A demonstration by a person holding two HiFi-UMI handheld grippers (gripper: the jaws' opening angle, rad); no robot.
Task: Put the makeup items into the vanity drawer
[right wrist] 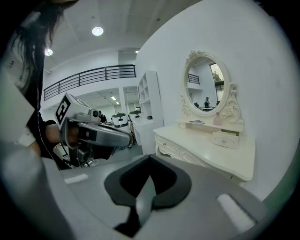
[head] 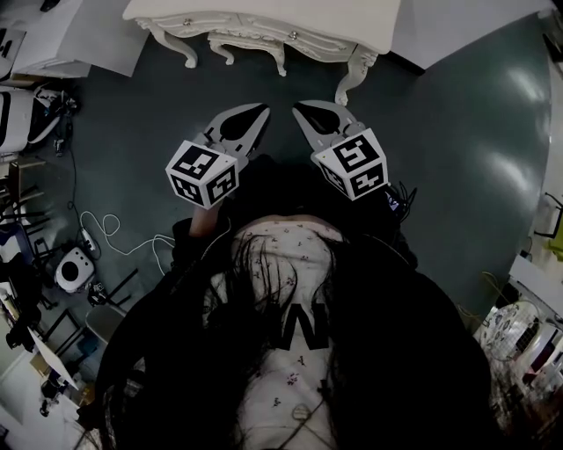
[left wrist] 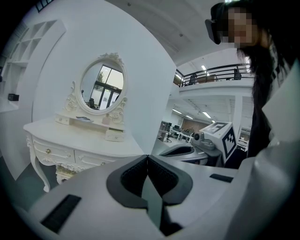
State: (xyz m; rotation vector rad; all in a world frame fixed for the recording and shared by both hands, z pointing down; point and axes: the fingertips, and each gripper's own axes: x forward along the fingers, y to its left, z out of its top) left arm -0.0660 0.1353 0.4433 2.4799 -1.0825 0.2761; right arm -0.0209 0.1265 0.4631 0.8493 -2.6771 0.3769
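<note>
My left gripper (head: pixel 261 109) and right gripper (head: pixel 299 109) hover side by side, jaws together, empty. Ahead, the white vanity (head: pixel 264 18) has its drawers (left wrist: pixel 50 151) shut; a small pink bottle (right wrist: pixel 218 120) sits on its shelf. I should step closer, then pull a drawer open first.

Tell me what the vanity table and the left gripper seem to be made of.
Vanity table: probably painted wood, cream-white with a soft sheen; its carved legs and scrollwork suggest this. Left gripper: likely matte grey plastic, with darker ribbed lining, perhaps rubber.
</note>
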